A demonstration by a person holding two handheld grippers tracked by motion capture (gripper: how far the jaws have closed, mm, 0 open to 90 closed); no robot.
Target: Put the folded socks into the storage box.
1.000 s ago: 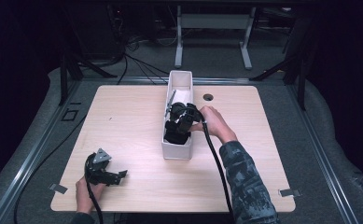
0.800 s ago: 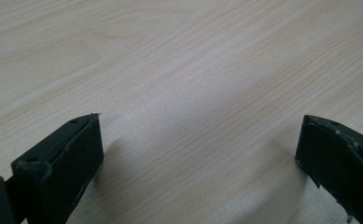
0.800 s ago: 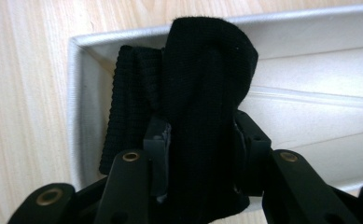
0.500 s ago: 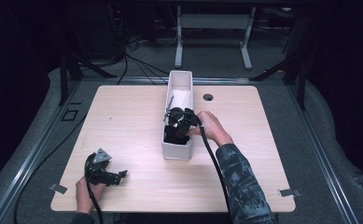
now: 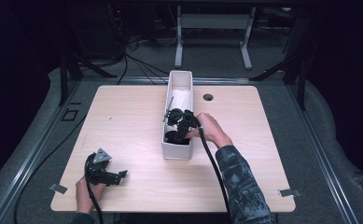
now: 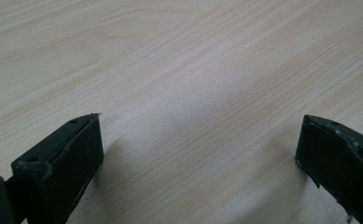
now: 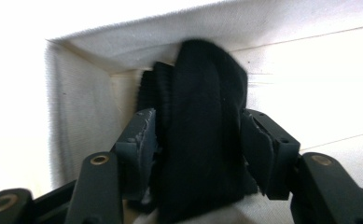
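The jaws of the right gripper [image 7: 198, 154] have just been opening, with a black cloth [image 7: 200, 140] between them; whether the pads press on it cannot be told. The cloth is seen inside the white bin [image 5: 176, 151], at its near end. The jaws of the left gripper [image 6: 198, 158] are held wide apart over bare table [image 5: 132, 116], well left of the bin, with nothing between them.

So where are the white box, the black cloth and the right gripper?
Box [image 5: 175, 150]: high view, near end wall.
Cloth [image 7: 202, 140]: right gripper view, middle of the fold.
Right gripper [image 7: 198, 149]: right gripper view, midway between its fingertips.
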